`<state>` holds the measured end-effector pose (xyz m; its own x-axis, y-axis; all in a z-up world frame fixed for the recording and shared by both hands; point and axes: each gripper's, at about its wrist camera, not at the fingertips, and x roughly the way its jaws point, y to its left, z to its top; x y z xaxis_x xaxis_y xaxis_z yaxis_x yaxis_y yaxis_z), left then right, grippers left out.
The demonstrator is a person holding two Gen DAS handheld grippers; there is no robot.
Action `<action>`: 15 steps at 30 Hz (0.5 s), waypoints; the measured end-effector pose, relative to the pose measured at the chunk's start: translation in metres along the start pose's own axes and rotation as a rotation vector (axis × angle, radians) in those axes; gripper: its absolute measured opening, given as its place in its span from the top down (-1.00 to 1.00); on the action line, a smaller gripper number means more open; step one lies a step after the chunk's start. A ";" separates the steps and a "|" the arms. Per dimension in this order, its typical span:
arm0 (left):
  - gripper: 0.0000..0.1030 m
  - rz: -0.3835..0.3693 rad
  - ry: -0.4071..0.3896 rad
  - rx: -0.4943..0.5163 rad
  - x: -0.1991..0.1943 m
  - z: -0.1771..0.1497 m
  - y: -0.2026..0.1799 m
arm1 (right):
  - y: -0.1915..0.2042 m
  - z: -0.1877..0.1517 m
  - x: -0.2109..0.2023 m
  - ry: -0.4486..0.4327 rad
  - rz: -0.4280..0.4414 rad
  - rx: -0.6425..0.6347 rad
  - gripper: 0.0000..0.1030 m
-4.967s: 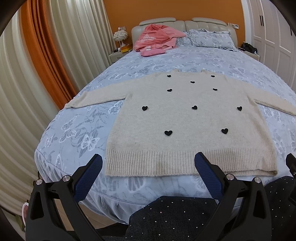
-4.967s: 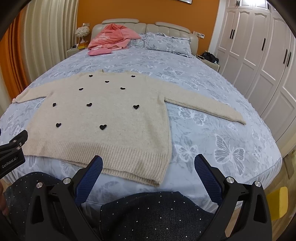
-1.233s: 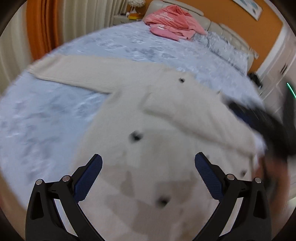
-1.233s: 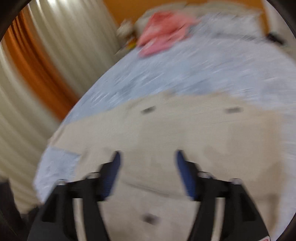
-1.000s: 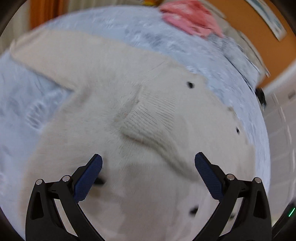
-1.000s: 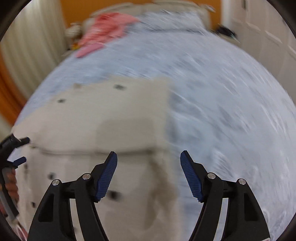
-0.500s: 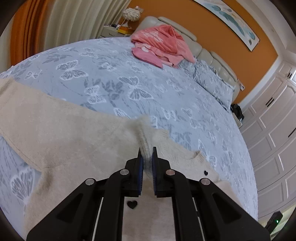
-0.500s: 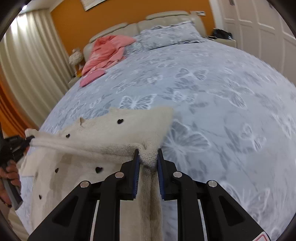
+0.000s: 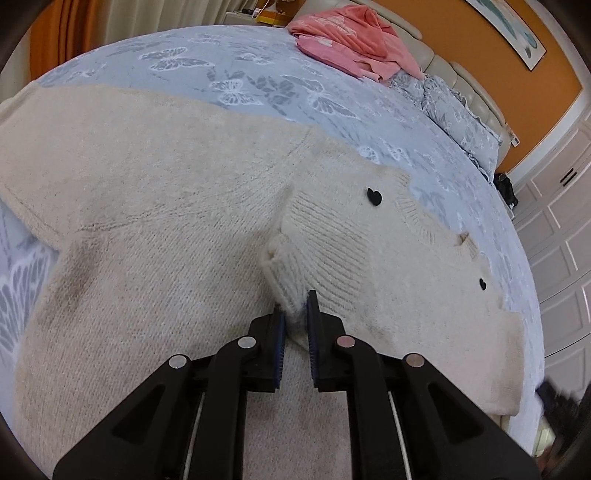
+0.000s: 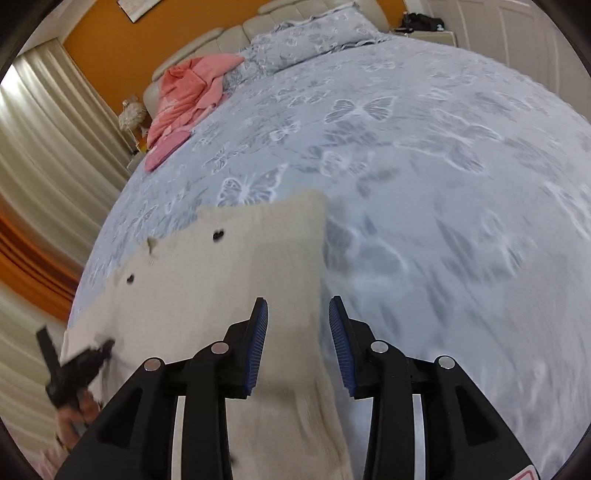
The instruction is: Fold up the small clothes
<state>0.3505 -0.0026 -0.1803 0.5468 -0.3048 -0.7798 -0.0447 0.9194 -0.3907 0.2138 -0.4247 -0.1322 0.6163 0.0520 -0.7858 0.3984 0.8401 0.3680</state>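
**Cream sweater half folded on the bed, cuff pinched on the left, right jaws letting go**

The cream sweater (image 9: 155, 236) with small black hearts lies flat on the bed (image 9: 258, 85), over a grey-blue cover printed with butterflies. One sleeve is laid across the body, and its ribbed cuff (image 9: 295, 273) stands up a little from the knit beneath it. The other sleeve stretches out flat toward the left of the left wrist view.

The left gripper (image 9: 295, 314) has its blue pads nearly together, pinching the fuzzy end of that ribbed cuff, which fills the narrow gap between them. Its jaws are just starting to ease apart.

The right gripper (image 10: 297, 325) sits over the folded side edge of the sweater (image 10: 236, 280). Its jaws are opening, with a clear gap between the pads; the edge of the knit runs through that gap, but the pads do not press on it. The right wrist view is blurred, so finer detail is hard to read. At its lower left, the left gripper (image 10: 77, 365) appears as a dark blur above a hand (image 10: 79, 411).

At the head of the bed lie a pink garment (image 9: 354, 33) and a pillow (image 9: 461, 118), with an orange wall (image 9: 517, 81) behind and white wardrobe doors (image 9: 561, 236) to the side
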 end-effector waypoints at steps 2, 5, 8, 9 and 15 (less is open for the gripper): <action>0.79 -0.001 0.004 -0.010 0.000 0.001 0.002 | 0.008 0.019 0.027 0.043 -0.014 -0.017 0.27; 0.78 -0.007 0.015 -0.003 0.000 0.002 0.005 | 0.015 0.029 0.068 0.122 -0.045 -0.048 0.85; 0.78 -0.007 0.015 0.030 0.002 0.001 0.004 | 0.007 0.029 0.073 0.070 -0.115 -0.066 0.84; 0.78 -0.006 0.013 0.042 0.003 0.001 0.004 | 0.001 0.025 0.081 0.096 -0.129 -0.055 0.82; 0.70 -0.081 -0.007 -0.034 -0.006 -0.001 0.018 | 0.020 0.014 0.041 0.019 -0.141 -0.086 0.75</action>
<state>0.3450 0.0153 -0.1830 0.5554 -0.3764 -0.7415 -0.0280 0.8827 -0.4690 0.2568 -0.4134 -0.1501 0.5448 -0.0598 -0.8364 0.4199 0.8828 0.2104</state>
